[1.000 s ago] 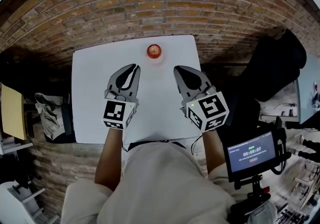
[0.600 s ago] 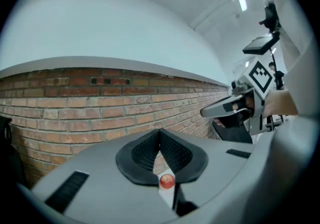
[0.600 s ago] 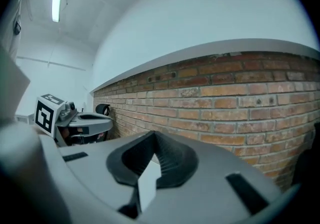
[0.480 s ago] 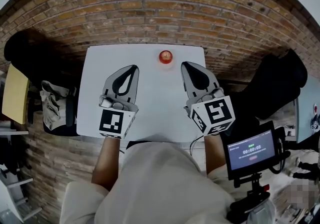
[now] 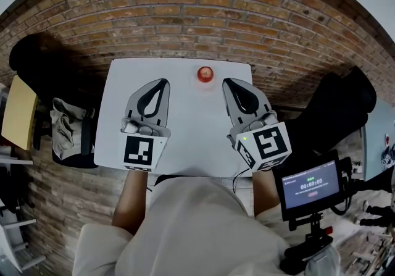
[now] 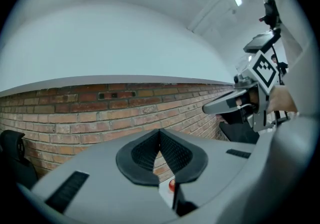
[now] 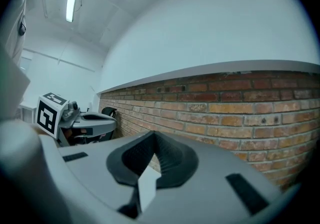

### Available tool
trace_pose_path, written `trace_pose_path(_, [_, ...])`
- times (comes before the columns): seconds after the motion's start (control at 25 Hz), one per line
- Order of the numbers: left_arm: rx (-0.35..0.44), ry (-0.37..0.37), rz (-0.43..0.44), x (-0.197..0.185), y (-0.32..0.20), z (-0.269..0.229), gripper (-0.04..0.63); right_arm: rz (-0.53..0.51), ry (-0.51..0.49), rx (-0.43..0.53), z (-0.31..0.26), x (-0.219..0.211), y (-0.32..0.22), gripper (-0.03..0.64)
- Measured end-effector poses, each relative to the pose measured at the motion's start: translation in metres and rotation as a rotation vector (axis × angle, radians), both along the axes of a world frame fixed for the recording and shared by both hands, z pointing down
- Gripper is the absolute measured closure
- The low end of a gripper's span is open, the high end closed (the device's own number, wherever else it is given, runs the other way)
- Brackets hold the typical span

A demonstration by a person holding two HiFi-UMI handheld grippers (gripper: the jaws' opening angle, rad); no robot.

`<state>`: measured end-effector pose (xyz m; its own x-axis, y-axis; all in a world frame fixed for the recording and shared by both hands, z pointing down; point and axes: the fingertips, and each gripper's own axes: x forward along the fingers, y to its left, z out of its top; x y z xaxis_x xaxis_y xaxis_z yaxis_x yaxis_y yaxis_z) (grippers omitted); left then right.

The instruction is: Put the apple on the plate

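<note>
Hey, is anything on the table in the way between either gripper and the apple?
Nothing visible. Only bare white table lies between the round red apple at the far edge and the left gripper and right gripper, both shut and empty, one to each side on the near side of it.

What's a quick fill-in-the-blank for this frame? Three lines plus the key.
1. The apple sits near the far edge of the ___ table.
2. The left gripper and the right gripper hold nothing, and the jaws of both are ___.
3. The wall beyond the table is built of ___.
Missing words: white; shut; brick.
</note>
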<state>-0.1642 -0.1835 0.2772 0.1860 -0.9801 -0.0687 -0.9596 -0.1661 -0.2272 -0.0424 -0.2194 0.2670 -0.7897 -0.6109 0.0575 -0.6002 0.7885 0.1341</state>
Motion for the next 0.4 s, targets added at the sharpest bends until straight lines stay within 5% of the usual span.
trace_pose_path(0.4, [0.017, -0.003, 0.011, 0.004, 0.019, -0.017, 0.589, -0.012, -0.019, 0.029, -0.019, 0.001, 0.022, 0.614])
